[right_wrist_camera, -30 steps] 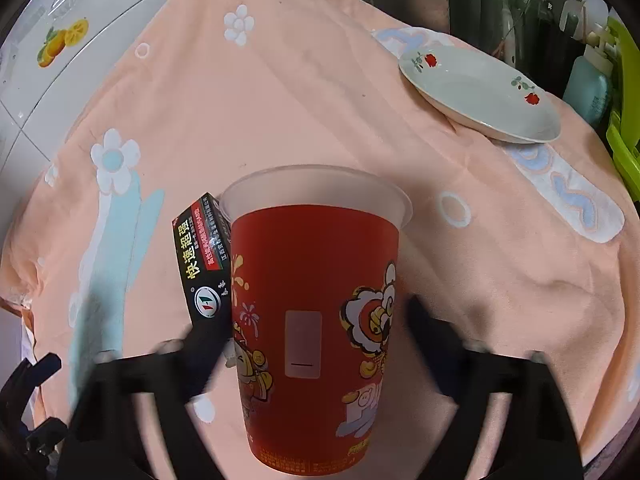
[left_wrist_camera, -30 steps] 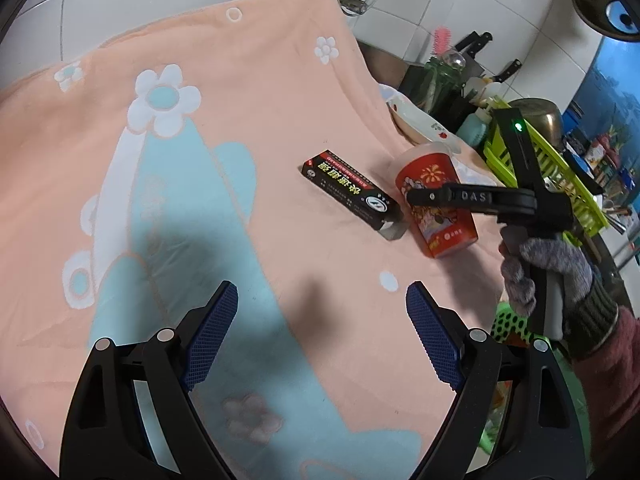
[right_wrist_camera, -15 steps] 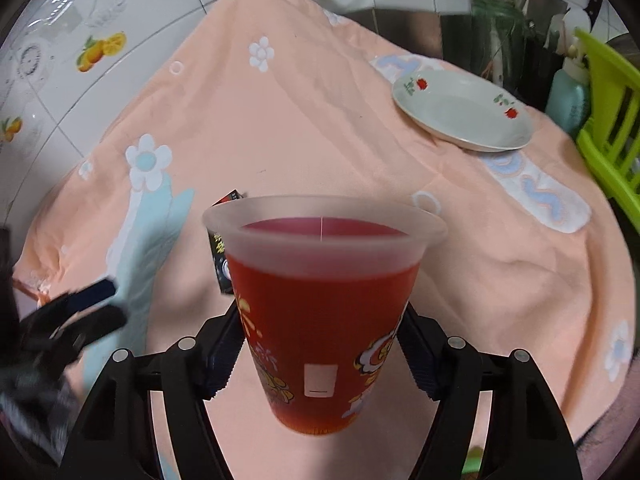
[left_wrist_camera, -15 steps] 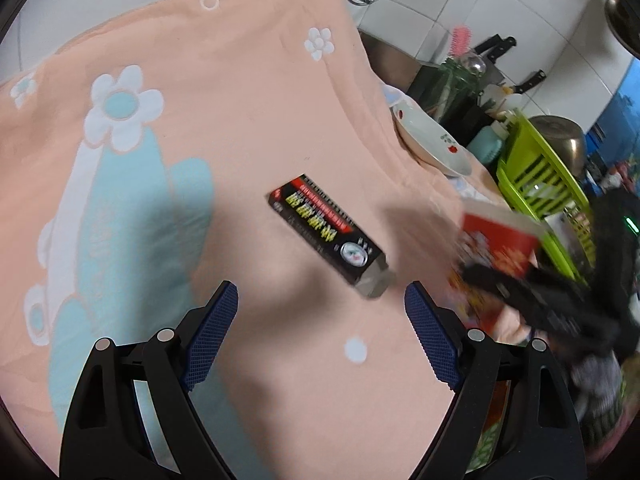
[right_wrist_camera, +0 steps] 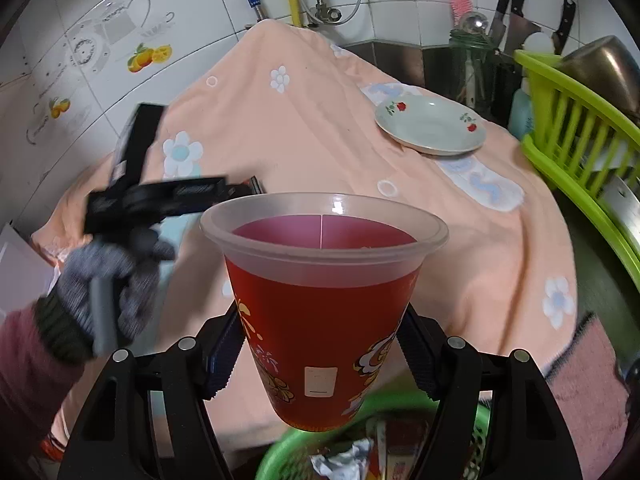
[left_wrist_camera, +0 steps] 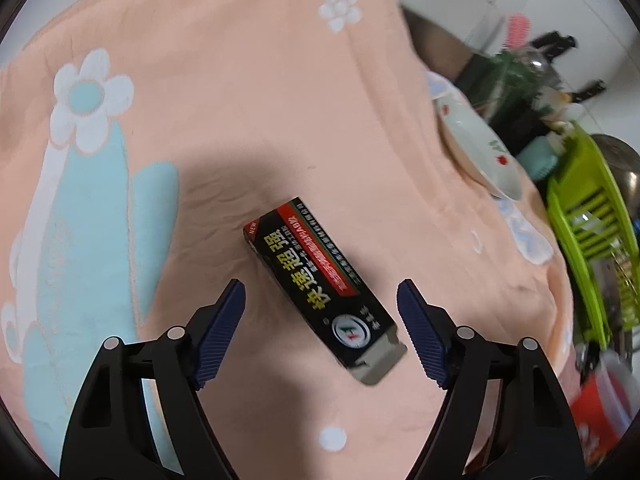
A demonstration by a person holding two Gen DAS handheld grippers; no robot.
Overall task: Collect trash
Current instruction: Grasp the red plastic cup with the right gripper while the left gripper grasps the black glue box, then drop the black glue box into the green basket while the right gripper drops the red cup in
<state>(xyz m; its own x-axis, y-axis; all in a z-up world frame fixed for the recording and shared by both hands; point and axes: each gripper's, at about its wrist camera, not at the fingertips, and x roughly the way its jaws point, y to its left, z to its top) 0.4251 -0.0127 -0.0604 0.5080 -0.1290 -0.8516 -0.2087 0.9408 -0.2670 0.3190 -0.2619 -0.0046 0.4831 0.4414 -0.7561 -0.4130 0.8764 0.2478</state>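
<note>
Two wrist views, both angled steeply down over the same covered counter.

Left looked close down between its own fingers at the peach cloth (left_wrist_camera: pixel 280 100); right looked from farther back and higher, toward the tiled wall (right_wrist_camera: pixel 80 40). Shared: cloth, plate (left_wrist_camera: pixel 476 148) (right_wrist_camera: pixel 430 128), green rack (left_wrist_camera: pixel 580 216) (right_wrist_camera: pixel 576 120).
</note>
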